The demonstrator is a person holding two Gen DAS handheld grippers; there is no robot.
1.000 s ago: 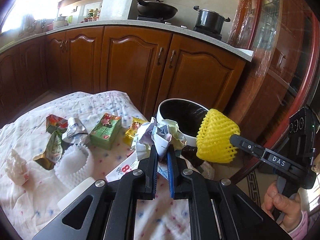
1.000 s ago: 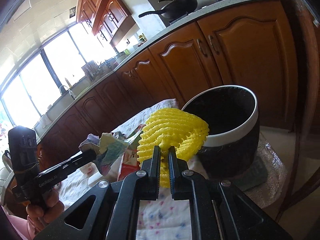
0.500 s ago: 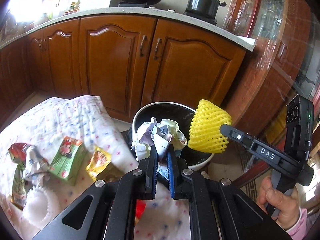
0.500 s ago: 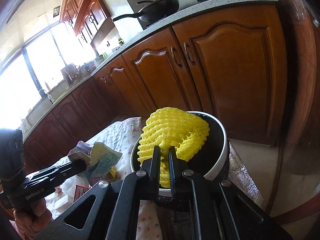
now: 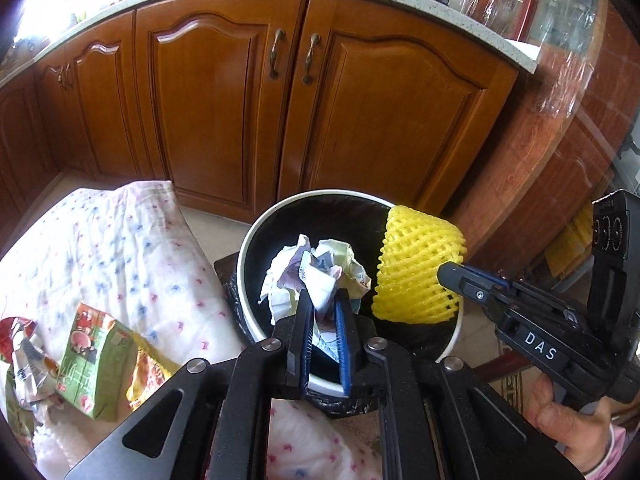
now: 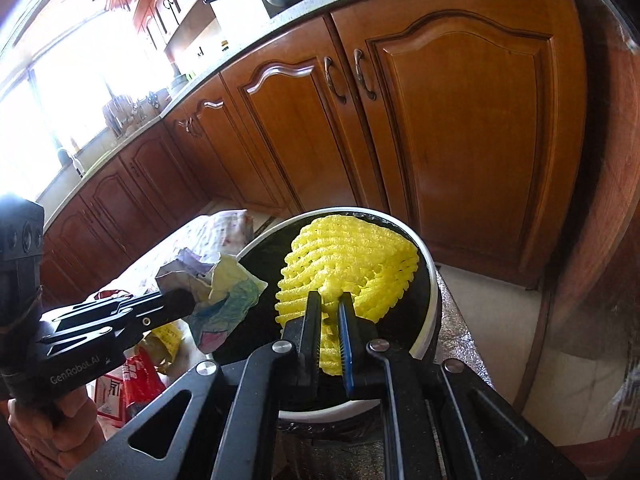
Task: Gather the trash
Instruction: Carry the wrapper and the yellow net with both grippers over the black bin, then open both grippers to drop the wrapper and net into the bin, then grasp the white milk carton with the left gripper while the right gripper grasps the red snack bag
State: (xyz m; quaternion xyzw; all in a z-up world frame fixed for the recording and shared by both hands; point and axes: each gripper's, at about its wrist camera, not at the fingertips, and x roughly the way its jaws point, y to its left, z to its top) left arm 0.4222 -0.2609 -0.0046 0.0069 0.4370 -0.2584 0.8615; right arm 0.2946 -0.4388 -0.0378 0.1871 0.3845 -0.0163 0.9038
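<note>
Trash was held in both grippers, one piece each: the left gripper (image 5: 323,300) had its fingers (image 5: 305,320) closed on one crumpled paper wad (image 5: 316,272), and the right gripper (image 6: 330,312) had its fingers (image 6: 346,332) pinched on one yellow foam fruit net (image 6: 352,264). Both pieces hung over the open mouth of the single white-rimmed black bin (image 5: 256,232), the net just beside the wad on its right. Further out, one green carton (image 5: 96,356) and a few wrappers (image 5: 28,356) lay on the floral cloth (image 5: 120,248) covering the desk, left of the bin.

Bin (image 5: 256,240) mouth open below; cabinet doors (image 5: 288,92) behind.
</note>
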